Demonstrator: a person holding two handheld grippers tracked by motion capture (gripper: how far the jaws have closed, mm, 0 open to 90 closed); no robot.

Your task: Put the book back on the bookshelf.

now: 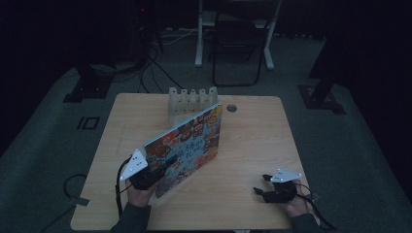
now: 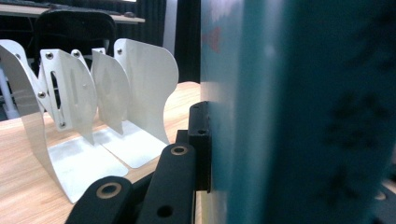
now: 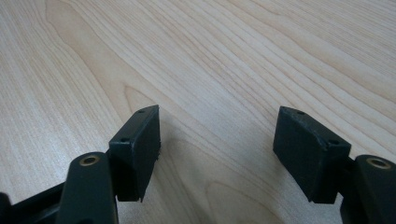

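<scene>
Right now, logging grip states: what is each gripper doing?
Left gripper: shut on the picture book.
Right gripper: open, holding nothing, over the table.

The left gripper (image 1: 156,174) is clamped on the book (image 1: 187,145); the right gripper (image 1: 262,186), well right of it, is held with jaws apart.

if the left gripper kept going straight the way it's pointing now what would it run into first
Probably the white metal book rack at the table's far edge. The left gripper, shut on the colourful book, points up the table toward it, and the left gripper view shows its dividers ahead. Depth is hard to judge.
</scene>
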